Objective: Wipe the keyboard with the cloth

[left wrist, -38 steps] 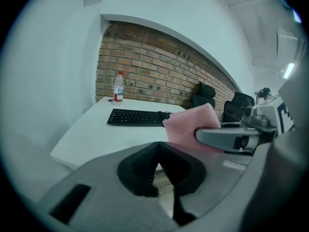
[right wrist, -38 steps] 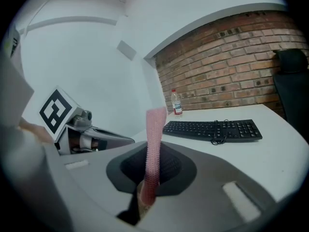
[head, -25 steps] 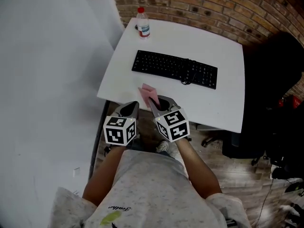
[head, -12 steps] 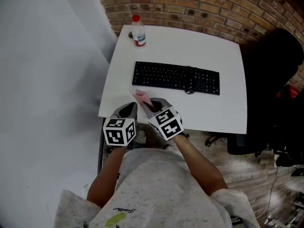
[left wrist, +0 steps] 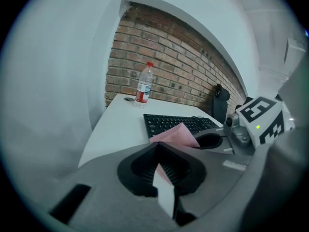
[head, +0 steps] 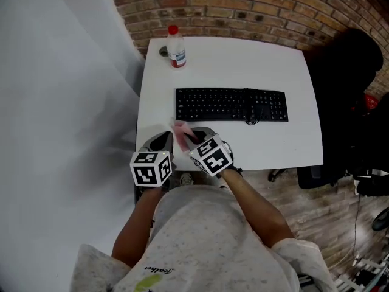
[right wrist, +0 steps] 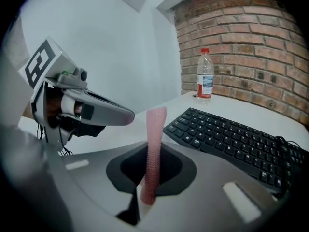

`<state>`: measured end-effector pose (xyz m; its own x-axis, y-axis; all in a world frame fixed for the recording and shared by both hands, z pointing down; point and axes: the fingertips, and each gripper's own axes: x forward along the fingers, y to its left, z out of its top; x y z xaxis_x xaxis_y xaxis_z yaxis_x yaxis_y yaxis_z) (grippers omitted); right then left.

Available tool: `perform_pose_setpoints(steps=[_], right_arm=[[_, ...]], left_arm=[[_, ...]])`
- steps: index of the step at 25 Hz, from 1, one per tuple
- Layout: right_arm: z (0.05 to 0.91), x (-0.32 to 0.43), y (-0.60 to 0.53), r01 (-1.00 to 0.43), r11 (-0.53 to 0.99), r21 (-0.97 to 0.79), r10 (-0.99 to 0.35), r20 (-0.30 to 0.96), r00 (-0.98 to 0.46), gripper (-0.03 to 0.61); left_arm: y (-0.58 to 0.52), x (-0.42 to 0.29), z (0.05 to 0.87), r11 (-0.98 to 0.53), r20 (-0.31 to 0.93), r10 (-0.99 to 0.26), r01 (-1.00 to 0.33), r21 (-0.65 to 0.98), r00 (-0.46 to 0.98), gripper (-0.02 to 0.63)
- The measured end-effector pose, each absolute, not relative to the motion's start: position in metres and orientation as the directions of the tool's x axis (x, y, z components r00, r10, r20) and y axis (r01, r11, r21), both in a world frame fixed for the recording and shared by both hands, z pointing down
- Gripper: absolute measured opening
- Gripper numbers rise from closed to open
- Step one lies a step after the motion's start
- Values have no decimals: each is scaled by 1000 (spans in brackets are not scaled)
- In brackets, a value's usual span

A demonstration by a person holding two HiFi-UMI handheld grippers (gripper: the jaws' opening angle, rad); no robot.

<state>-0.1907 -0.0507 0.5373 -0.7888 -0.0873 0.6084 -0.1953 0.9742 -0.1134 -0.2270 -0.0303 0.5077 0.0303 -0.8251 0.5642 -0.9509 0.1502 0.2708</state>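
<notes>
A black keyboard (head: 231, 105) lies across the middle of the white table (head: 243, 62). My right gripper (head: 189, 137) hovers over the table's front left edge, shut on a pink cloth (head: 180, 129) that sticks up from its jaws. In the right gripper view the cloth (right wrist: 155, 129) stands upright, with the keyboard (right wrist: 231, 139) just beyond to the right. My left gripper (head: 163, 140) hangs close beside it on the left, jaws together with nothing in them. From the left gripper view, the cloth (left wrist: 175, 134) shows in front of the keyboard (left wrist: 176, 122).
A water bottle (head: 176, 47) with a red cap stands at the table's far left corner, a small dark lid (head: 163, 52) beside it. A brick wall runs behind the table. A black chair (head: 355, 96) stands at the right edge. A white wall is on the left.
The head camera has turned, so the keyboard now looks level. Both grippers stay near the front left edge; the right one still holds the cloth, slightly nearer the left gripper.
</notes>
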Motion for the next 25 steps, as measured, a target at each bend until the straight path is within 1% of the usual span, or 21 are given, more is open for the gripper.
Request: perform_pose_setpoints(steps=[11,25], right_arm=[[553,-210,-58,-290,955,-68,-170,674,-718,23],[553,-195,-68,-422,906,-42,-279,691,-667,23]], left_arm=[[-46,-246,520,19,567,-807,-953,303,164,-6],[-54,-239,522,-84,551,-791,-939,335,267,-6]])
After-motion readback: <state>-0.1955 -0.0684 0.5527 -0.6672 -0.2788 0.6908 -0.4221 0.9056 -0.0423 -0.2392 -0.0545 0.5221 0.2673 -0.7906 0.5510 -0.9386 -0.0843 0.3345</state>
